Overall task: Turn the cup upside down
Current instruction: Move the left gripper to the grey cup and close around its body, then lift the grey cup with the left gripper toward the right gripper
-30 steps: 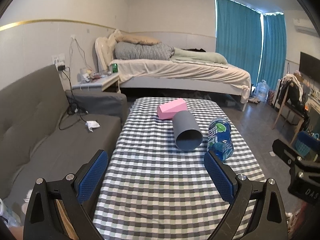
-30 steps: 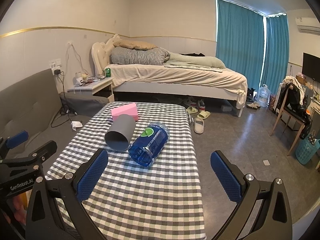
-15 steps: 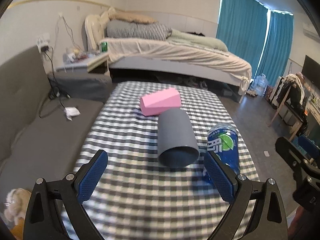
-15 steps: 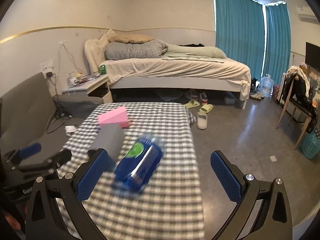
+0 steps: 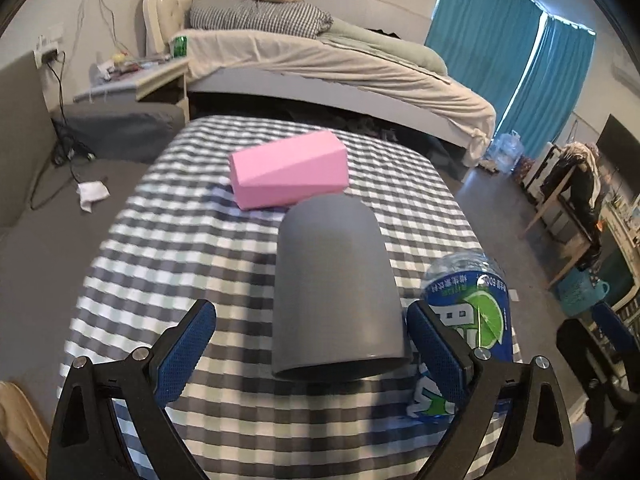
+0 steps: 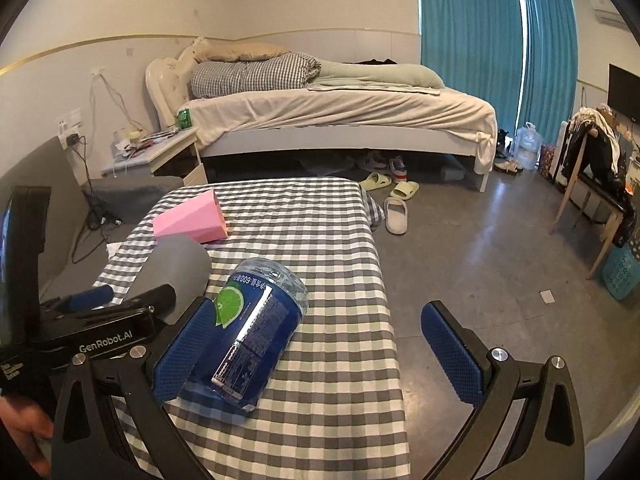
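Left wrist view: left gripper [image 5: 310, 354] spread wide, straddling the grey cup [image 5: 334, 292] lying on its side mid-table, mouth near, likely lined up for a side grasp. Right gripper [image 6: 316, 354] open and empty, its left finger beside the blue bottle [image 6: 248, 332].

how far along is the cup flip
Nothing is finished: the grey cup lies on its side on the checked table, mouth toward the camera. In hand: the left tongs, open, straddle its rim without gripping. Left: close, lift, invert, set down.

Open right tool [image 6: 312, 354] beside bottle [image 6: 248, 336], cup [image 6: 176, 270].
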Demonstrator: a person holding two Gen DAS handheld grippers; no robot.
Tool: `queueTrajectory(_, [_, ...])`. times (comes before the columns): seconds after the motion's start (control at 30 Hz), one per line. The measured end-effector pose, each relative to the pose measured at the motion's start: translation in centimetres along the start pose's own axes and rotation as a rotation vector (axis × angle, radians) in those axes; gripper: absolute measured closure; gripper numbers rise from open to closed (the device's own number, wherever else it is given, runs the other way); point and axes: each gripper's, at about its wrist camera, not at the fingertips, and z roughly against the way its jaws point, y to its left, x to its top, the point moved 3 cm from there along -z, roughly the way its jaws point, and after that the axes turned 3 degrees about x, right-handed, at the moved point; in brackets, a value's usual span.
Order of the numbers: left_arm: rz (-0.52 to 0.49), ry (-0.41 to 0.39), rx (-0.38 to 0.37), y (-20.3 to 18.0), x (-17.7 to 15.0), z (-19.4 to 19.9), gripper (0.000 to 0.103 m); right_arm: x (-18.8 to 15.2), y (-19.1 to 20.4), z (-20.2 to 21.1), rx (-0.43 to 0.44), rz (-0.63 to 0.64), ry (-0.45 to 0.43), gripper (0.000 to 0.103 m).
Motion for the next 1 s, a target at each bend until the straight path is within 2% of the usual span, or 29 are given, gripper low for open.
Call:
queueTrajectory(0.13, [-0.065, 0.049, 0.001, -1.5, -0.7, -0.8, 0.007, -0.1, 0.8, 0.2, -0.057, 0.086, -0.023, 0.0])
queueTrajectory(0.2, [-0.06, 0.077, -0.041, -1.9, -1.0, -1.2, 0.019, -0.1, 1.1, 0.9, -0.056, 0.106, -0.037, 0.0])
queueTrajectory(0.23, [-0.054, 0.097, -0.062, -2.1, -1.2, -1.5, 0.03, -0.1, 1.2, 1.3, -0.057, 0.114, -0.047, 0.0])
queueTrajectory(0.37, [-0.057, 0.096, -0.062, -2.3, -1.5, -1.1, 0.03, -0.2, 0.8, 2.2, -0.066, 0.119, -0.064, 0.0])
queueTrajectory(0.57, [-0.037, 0.104, -0.026, -1.2, -2.7, 0.8, 0.03, -0.6, 0.2, 1.8, -0.046, 0.063, -0.032, 0.0])
queueTrajectory(0.87, [-0.022, 0.143, 0.026, -0.2, -8.5, 5.8, 0.03, -1.9, 0.1, 3.5, 0.008, -0.025, 0.006, 0.0])
queueTrajectory(1.0, [-0.013, 0.151, 0.006, -0.4, -10.6, 7.8, 0.03, -2.5, 0.7, 5.7, 0.039, -0.043, 0.018, 0.0])
